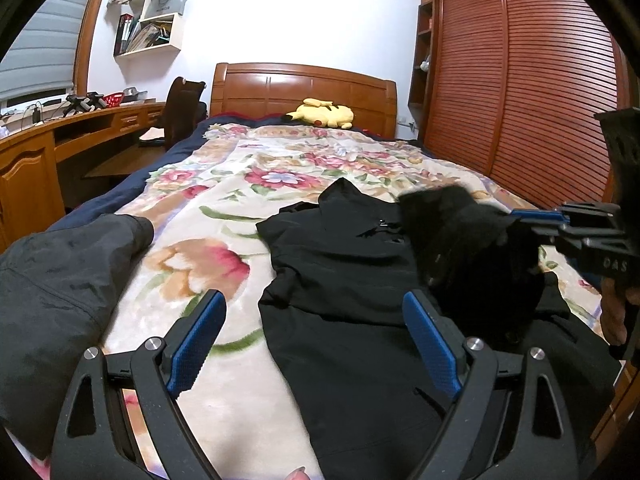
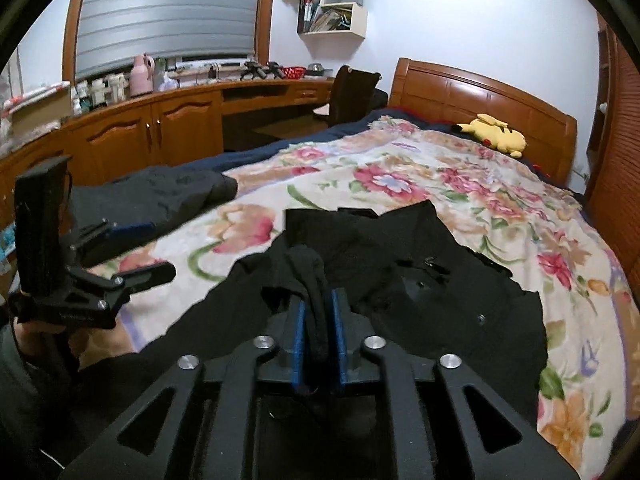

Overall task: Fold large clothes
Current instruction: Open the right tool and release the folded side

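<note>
The black jacket (image 1: 340, 264) lies spread on the bed's floral blanket (image 1: 224, 184), collar toward the headboard (image 1: 304, 92), near the foot end where the person stands. It is only partly folded, as far as I can judge: one sleeve (image 2: 316, 300) has been brought in over the chest, while the body is unfolded and the hem end runs out of view under the cameras.

The right gripper (image 2: 319, 312) sits low over the middle of the jacket. Its blue fingers (image 2: 298, 332) stand a little apart with the bunched sleeve cuff between them — the fabric fills most of the gap, but the pads do not look pressed into it, so I read this as a grip being let go rather than a firm hold. From the left wrist view the sleeve hangs as a dark, blurred mass under that gripper.

The left gripper (image 1: 316, 344) is wide open and holds nothing; it hovers above the jacket's near left edge and the blanket beside it.

A second dark garment (image 1: 60, 280) lies crumpled at the left side of the bed, untouched. So the work is early — one sleeve laid in, the other side and the cross folds of the jacket left to do, then the other garment.
</note>
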Action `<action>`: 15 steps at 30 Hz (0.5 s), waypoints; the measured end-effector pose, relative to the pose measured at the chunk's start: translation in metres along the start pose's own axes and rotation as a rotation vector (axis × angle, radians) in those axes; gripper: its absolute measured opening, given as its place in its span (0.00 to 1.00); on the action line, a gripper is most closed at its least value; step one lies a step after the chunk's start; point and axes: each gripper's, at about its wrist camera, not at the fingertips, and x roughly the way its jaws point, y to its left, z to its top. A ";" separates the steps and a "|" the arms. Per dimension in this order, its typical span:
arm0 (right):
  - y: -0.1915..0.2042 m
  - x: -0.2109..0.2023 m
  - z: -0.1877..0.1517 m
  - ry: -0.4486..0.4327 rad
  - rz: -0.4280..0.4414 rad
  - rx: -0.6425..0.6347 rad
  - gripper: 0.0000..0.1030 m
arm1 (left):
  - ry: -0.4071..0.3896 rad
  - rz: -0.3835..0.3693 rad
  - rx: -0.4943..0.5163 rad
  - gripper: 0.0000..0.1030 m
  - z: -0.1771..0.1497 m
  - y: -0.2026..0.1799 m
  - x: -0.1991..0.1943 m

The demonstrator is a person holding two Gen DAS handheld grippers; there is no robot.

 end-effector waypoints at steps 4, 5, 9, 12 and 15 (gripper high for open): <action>0.010 -0.001 0.001 -0.011 -0.010 -0.009 0.56 | 0.001 -0.006 0.005 0.88 0.000 -0.003 0.002; 0.010 -0.001 -0.001 -0.011 -0.011 -0.009 0.56 | 0.002 -0.007 0.007 0.88 0.000 -0.004 0.002; 0.009 -0.009 -0.019 -0.010 -0.030 0.000 0.57 | 0.011 -0.011 0.017 0.88 -0.001 -0.008 0.004; 0.008 -0.002 -0.042 0.033 -0.074 0.014 0.57 | 0.030 -0.018 0.029 0.88 -0.004 -0.011 0.007; -0.004 0.007 -0.063 0.099 -0.111 0.051 0.57 | 0.059 -0.025 0.048 0.88 -0.006 -0.016 0.012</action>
